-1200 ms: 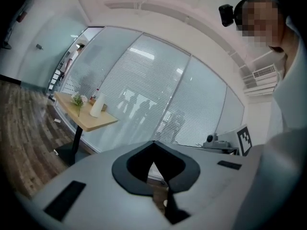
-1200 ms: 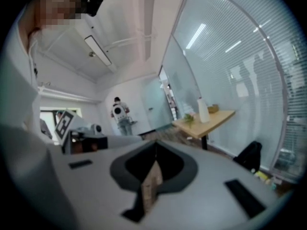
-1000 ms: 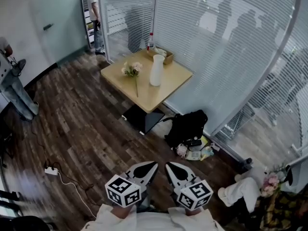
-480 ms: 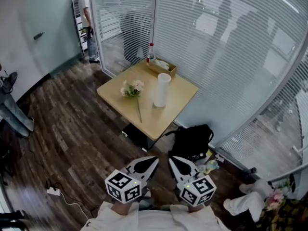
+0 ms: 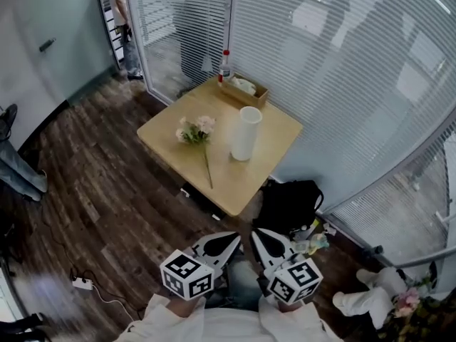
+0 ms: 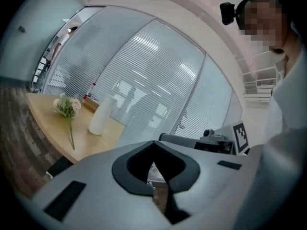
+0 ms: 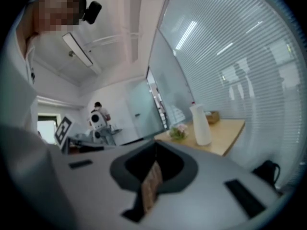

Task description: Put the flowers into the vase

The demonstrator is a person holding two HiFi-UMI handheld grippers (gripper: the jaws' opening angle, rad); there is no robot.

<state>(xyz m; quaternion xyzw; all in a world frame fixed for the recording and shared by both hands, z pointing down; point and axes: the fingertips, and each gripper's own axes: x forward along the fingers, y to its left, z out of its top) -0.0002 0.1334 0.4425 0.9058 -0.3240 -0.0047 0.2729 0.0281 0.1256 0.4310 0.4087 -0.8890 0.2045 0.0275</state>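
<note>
A small bunch of pale pink and white flowers (image 5: 195,130) lies flat on the square wooden table (image 5: 173,147), its long stem pointing at the near edge. Right beside it stands a tall white vase (image 5: 246,134), upright and empty as far as I can see. My left gripper (image 5: 229,241) and right gripper (image 5: 258,236) hang side by side over the floor, well short of the table, both shut with nothing in them. The left gripper view shows the flowers (image 6: 67,106) and vase (image 6: 101,116) far ahead past its gripper (image 6: 154,146). The right gripper view shows the vase (image 7: 200,125) and flowers (image 7: 178,132).
A wooden box (image 5: 244,89) and a red-capped bottle (image 5: 226,64) sit at the table's far corner. A black backpack (image 5: 288,204) lies on the floor by the table's near right side. Glass walls with blinds (image 5: 342,84) close off the right. A person (image 5: 118,20) stands in the far doorway; a power strip (image 5: 80,283) lies at the left.
The table, flowers and vase have come nearer and sit lower and larger in the head view. Both grippers stay shut and side by side.
</note>
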